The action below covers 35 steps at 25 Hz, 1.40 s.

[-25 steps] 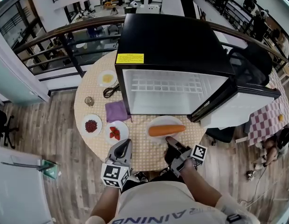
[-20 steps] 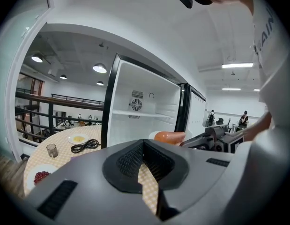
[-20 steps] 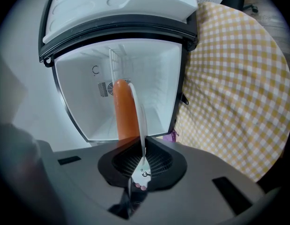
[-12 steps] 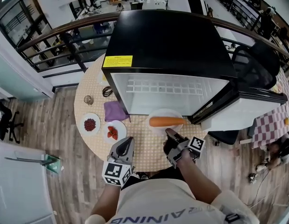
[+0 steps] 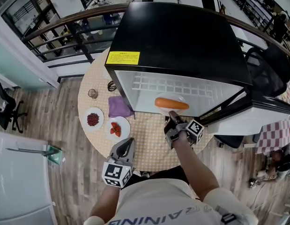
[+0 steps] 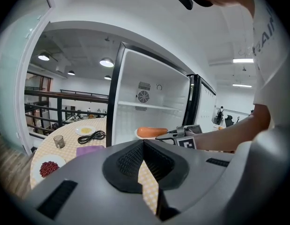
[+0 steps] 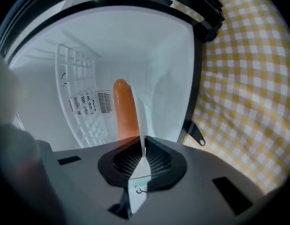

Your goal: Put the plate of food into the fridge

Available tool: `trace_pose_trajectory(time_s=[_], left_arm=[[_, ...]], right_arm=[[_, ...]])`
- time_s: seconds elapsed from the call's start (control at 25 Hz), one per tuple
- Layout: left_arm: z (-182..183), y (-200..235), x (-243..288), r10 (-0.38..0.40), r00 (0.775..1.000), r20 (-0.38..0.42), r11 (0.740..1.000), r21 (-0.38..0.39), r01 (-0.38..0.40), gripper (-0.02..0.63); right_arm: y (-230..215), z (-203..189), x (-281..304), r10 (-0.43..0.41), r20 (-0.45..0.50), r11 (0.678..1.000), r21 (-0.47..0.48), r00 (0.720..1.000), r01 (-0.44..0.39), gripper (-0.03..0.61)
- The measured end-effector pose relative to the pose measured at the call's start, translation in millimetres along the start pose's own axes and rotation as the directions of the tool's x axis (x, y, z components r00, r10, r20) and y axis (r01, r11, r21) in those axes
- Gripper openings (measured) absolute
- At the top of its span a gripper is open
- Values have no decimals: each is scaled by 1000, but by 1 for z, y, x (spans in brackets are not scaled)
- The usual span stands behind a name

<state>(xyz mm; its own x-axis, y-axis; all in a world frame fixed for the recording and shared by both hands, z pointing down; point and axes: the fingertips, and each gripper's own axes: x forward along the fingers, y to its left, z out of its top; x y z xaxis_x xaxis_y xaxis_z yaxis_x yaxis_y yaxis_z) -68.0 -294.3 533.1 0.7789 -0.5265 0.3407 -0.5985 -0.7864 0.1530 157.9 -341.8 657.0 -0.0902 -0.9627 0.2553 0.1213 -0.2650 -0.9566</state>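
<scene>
Right gripper (image 5: pixel 172 118), clamping the plate (image 5: pixel 164 97) by its rim, is holding it at the fridge (image 5: pixel 177 36) mouth; keeping it level should stop the sausage (image 5: pixel 171 104) rolling.

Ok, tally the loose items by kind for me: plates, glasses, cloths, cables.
Plates: 4 (plate of food in the right gripper; red-bits plate; red-pieces plate; yellow-food plate)
Glass: 1
Purple cloth: 1
Cable: 1
Total: 7
</scene>
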Motion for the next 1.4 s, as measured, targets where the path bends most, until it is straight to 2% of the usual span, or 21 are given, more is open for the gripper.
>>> trace_pose_trajectory(time_s=[0.16,0.56,0.8,1.0,1.2,1.28,1.4], left_arm=[[-7,3,-2,11,1000,-17,1000,-6,-11,8],[-18,12,-7,30,999,-37,999,-38,-32,8],[-15,10,-5,-2,1000,-18,999,-54,1,8],[-19,11,-5,1,1000,-28,998,-55,-2,8],[-19,13,-4,-4,1000,-27,998,-63,2,8],[-21,13,-4,-8,999,-31,997,-72,6,8],[-25,13,-2,-7,999,-41,997,-80,4,8]], right_arm=[[-4,14,21,-11,17,1000,-16,1000,11,35],[-7,34,56,-55,104,998,40,993,51,38],[-5,41,67,-106,126,994,44,986,102,44],[-7,44,72,-129,127,991,43,983,125,47],[6,43,75,-90,92,995,-40,992,94,60],[13,39,77,-81,61,989,-117,995,88,78],[20,34,78,-84,22,965,-249,996,87,105]])
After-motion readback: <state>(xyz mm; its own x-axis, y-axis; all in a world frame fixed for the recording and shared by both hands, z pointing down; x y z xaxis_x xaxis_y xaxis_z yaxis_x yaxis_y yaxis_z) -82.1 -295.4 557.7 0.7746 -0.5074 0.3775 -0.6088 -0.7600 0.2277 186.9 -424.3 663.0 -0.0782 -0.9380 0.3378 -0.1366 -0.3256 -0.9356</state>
